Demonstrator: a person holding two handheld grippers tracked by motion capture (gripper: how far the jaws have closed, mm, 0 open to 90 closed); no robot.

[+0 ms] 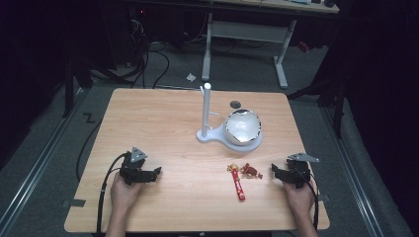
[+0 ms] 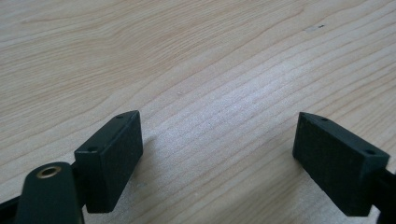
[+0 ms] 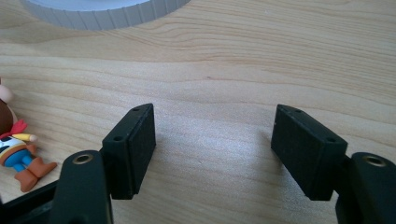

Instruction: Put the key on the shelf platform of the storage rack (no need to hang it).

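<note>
Both grippers rested low at the near table (image 1: 163,128) edge, an approach not yet begun. The right gripper (image 1: 277,173) stood open and empty just beside a small toy figure (image 1: 251,171) and red bar (image 1: 238,185); reaching left seemed next. The left gripper (image 1: 150,174) gaped wide, empty. Beyond stood a bowl (image 1: 242,127).

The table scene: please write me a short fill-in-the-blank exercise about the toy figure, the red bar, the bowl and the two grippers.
1. The small toy figure lies nearest the ____ gripper.
2. The long red bar lies flat on the wooden ____.
3. The shiny bowl sits on a ____ stand.
4. The left gripper has its jaws ____, with nothing between them.

Missing words: right; table; white; open
</note>
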